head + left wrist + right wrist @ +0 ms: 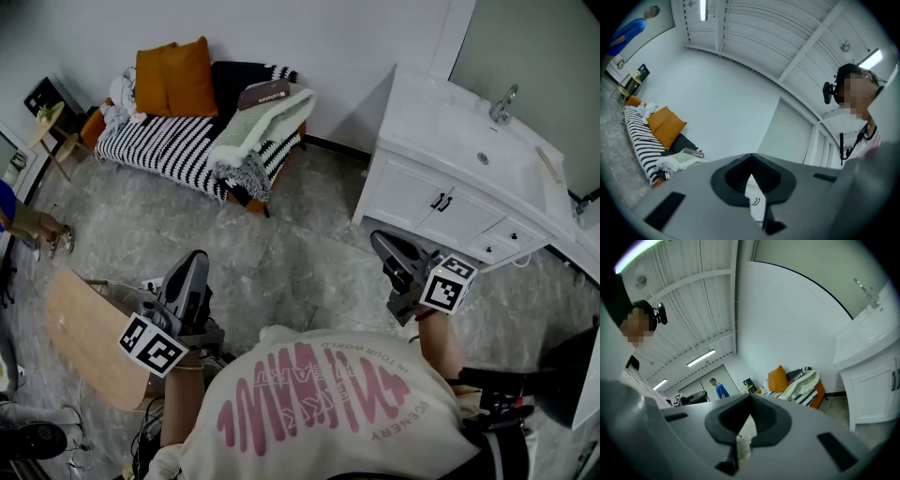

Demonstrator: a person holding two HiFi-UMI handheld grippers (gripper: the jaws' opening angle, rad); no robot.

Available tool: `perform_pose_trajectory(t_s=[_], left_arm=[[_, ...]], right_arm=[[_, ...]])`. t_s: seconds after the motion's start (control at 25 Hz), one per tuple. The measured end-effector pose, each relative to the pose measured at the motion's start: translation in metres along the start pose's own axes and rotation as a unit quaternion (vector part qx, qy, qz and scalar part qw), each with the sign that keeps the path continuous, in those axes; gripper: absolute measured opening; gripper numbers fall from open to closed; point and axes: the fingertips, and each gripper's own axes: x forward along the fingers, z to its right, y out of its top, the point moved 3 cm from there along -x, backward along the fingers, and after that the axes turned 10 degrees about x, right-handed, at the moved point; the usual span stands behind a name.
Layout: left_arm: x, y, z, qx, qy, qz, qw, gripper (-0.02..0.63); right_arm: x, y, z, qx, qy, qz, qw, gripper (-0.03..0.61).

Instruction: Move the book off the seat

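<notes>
Where the grey stone floor (291,253) runs back to the far wall, a sofa (159,145) under a black-and-white striped cover stands at the far left. A white vanity cabinet (422,192) fills the right side, with a sink basin (469,141) sunk in its top and a tap (503,103) behind the basin. A round wooden table (84,342) sits at the near left, well apart from the sofa.

A pale green and white blanket (258,127) is heaped over the right end of the sofa and hangs down its front. Two orange cushions (173,77) lean against the back at the left end. The book (263,94), dark brown with a light label, lies on top of the blanket at the far right of the seat, up against the backrest and right of the cushions. Nothing touches it.

The person holding the tools stands near, in a white shirt with pink print (309,403), well short of the sofa. The left gripper (195,259) is held level and points towards the sofa; its jaws are together with nothing between them. The right gripper (380,239) is level too, near the cabinet's left corner, jaws pressed together and empty. A second person in blue (720,389) stands at the far left of the room.
</notes>
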Motion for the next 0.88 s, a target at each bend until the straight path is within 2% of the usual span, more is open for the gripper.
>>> perform_pose_trajectory(t_s=[0.2,0.4,0.64,0.88], left_arm=[[0.005,0.005,-0.002,0.006,0.002,-0.001,1.0000,0.008],[0.009,0.003,-0.001,0.028,0.001,-0.018,0.9994,0.008],[0.009,-0.005,-0.004,0.038,-0.009,-0.030,0.9988,0.008],[0.037,0.005,-0.022,0.065,-0.038,0.009,0.9971,0.008]], right_arm=[[-0.001,0.003,0.002,0.004,0.000,0.002,1.000,0.011],[0.000,0.002,0.004,0.008,-0.001,0.005,1.000,0.011],[0.000,0.000,0.009,0.035,0.002,0.025,0.999,0.012],[0.000,-0.002,0.019,0.009,-0.035,0.031,0.999,0.012]])
